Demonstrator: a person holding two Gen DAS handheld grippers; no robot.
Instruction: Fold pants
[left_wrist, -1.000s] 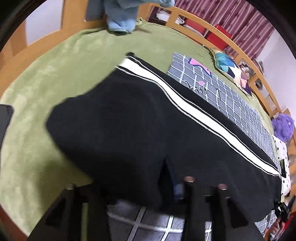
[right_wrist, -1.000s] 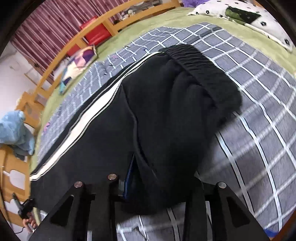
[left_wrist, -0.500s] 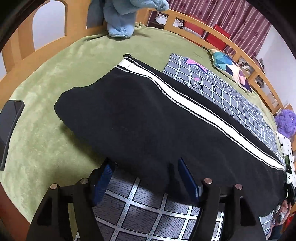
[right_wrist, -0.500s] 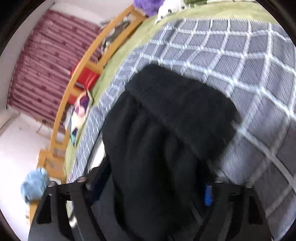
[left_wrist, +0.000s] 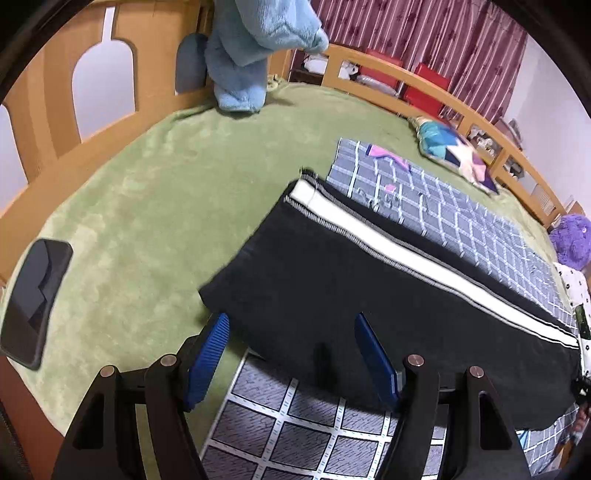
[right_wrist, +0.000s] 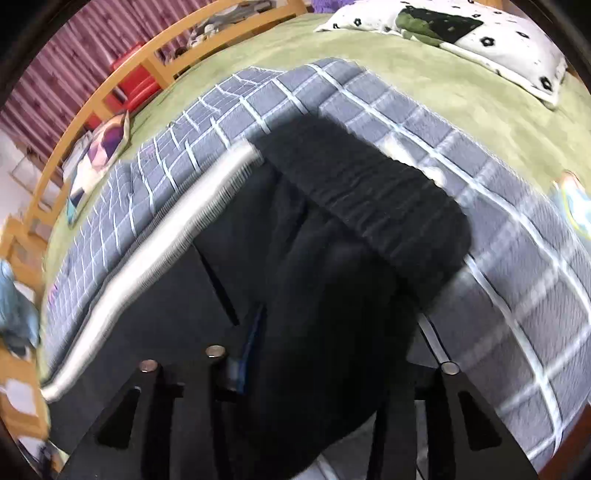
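Note:
Black pants (left_wrist: 369, 280) with a white side stripe (left_wrist: 424, 258) lie folded lengthwise on a grey checked blanket (left_wrist: 461, 221) on the bed. My left gripper (left_wrist: 291, 350) is open, its blue pads either side of the leg-end edge, holding nothing. In the right wrist view the pants' waistband (right_wrist: 369, 188) lies ahead. My right gripper (right_wrist: 325, 354) sits at the waist end with black fabric bunched between its fingers; the image is blurred and the fabric hides the right finger, so its grip is unclear.
A black phone (left_wrist: 35, 299) lies on the green bedspread (left_wrist: 147, 221) at left. A blue plush (left_wrist: 255, 44) leans on the wooden bed frame (left_wrist: 48, 85). A colourful cushion (left_wrist: 458, 155), a purple plush (left_wrist: 572, 240) and a spotted pillow (right_wrist: 461, 33) lie around.
My left gripper opened, let go of the leg end and drew back; the pants now lie flat. My right gripper swung and shifted over the waist end with the fabric still between its fingers.

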